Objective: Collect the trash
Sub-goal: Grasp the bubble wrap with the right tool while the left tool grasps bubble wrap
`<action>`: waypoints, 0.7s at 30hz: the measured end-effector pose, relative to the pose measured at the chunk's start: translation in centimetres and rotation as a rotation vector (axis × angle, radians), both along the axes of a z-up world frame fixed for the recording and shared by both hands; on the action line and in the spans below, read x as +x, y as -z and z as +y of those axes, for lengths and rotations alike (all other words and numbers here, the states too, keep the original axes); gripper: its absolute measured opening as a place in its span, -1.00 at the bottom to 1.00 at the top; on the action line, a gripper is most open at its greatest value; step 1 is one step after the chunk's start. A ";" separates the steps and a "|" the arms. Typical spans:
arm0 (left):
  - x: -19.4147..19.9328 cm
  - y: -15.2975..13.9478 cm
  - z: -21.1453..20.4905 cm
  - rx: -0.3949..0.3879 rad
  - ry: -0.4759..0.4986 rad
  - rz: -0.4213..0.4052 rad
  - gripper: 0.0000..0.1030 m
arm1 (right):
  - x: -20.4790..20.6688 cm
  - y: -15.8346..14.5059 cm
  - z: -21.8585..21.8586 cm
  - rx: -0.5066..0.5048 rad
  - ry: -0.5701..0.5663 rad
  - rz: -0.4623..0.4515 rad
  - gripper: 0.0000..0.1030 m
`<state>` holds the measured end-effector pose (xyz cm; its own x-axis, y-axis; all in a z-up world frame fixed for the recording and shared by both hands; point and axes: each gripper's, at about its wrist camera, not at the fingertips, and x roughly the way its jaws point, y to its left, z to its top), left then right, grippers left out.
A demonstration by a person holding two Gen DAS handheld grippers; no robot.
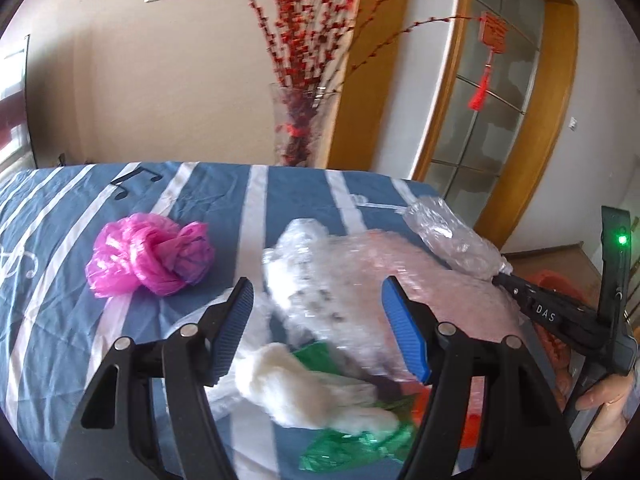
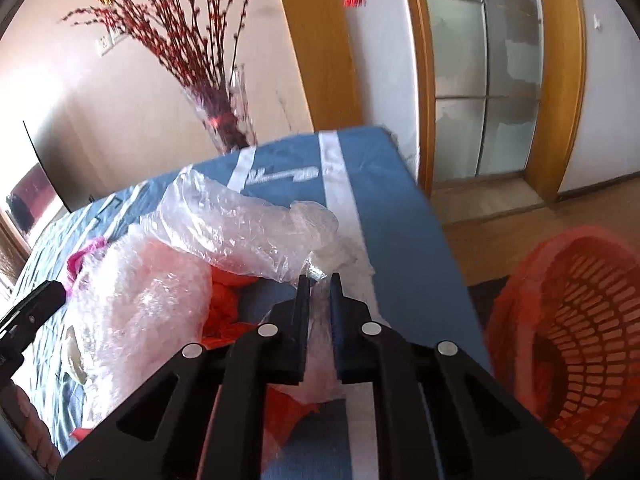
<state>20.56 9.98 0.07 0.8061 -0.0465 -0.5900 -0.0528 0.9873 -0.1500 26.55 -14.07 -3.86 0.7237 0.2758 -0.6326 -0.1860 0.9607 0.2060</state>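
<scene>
A crumpled clear plastic bag [image 2: 244, 224] lies across the blue striped table cloth [image 2: 360, 168], and my right gripper [image 2: 319, 278] is shut on its near end. The same clear plastic bag [image 1: 452, 240] shows at the right of the left wrist view, with the right gripper [image 1: 502, 276] pinching it. My left gripper [image 1: 318, 312] stands open above a heap of bubble wrap [image 1: 340, 280], touching nothing. Under it lie white foam pieces [image 1: 288, 384] and a green bag [image 1: 360, 444]. A knotted pink bag [image 1: 148, 260] sits to the left. Red plastic [image 2: 228, 296] shows beneath the wrap.
An orange mesh basket [image 2: 576, 340] stands on the floor right of the table. Behind the table's far edge is a glass vase [image 1: 304, 124] of red-budded branches. A wood-framed glass door [image 2: 484, 80] is beyond. A hand [image 1: 604, 408] holds the right gripper.
</scene>
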 end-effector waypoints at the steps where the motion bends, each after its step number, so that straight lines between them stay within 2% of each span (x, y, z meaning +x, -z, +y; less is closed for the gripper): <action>1: 0.0 -0.1 -0.4 0.000 0.012 -0.003 0.28 | -0.2 -0.4 -0.2 0.001 0.005 -0.011 -0.80; 6: 0.4 -0.4 -3.3 -0.023 0.087 0.026 0.28 | -2.4 -2.2 -2.2 -0.024 0.066 -0.083 -0.80; 10: 0.5 -0.5 -6.1 -0.009 0.137 0.039 0.33 | -3.8 -2.7 -4.0 -0.047 0.109 -0.102 -0.80; 13: 0.6 -0.2 -8.3 0.041 0.156 0.048 0.48 | -4.5 -2.5 -5.6 -0.037 0.137 -0.085 -0.80; 15: 1.1 0.6 -9.7 0.102 0.165 0.076 0.49 | -4.8 -2.3 -6.4 -0.027 0.147 -0.073 -0.80; 17: 1.5 1.6 -10.2 0.118 0.167 0.119 0.48 | -5.4 -2.0 -7.1 -0.019 0.157 -0.062 -0.80; 18: 1.5 1.9 -10.2 0.105 0.170 0.131 0.42 | -5.7 -1.9 -7.3 -0.020 0.159 -0.061 -0.80; 21: 1.6 2.5 -9.3 0.021 0.183 0.162 -0.01 | -6.2 -1.7 -7.7 -0.019 0.162 -0.056 -0.80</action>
<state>22.17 0.66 -2.47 0.6799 -0.1694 -0.7135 0.1056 0.9854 -0.1333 20.32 -21.77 -2.16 0.7921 0.1410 -0.5939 -0.0392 0.9827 0.1810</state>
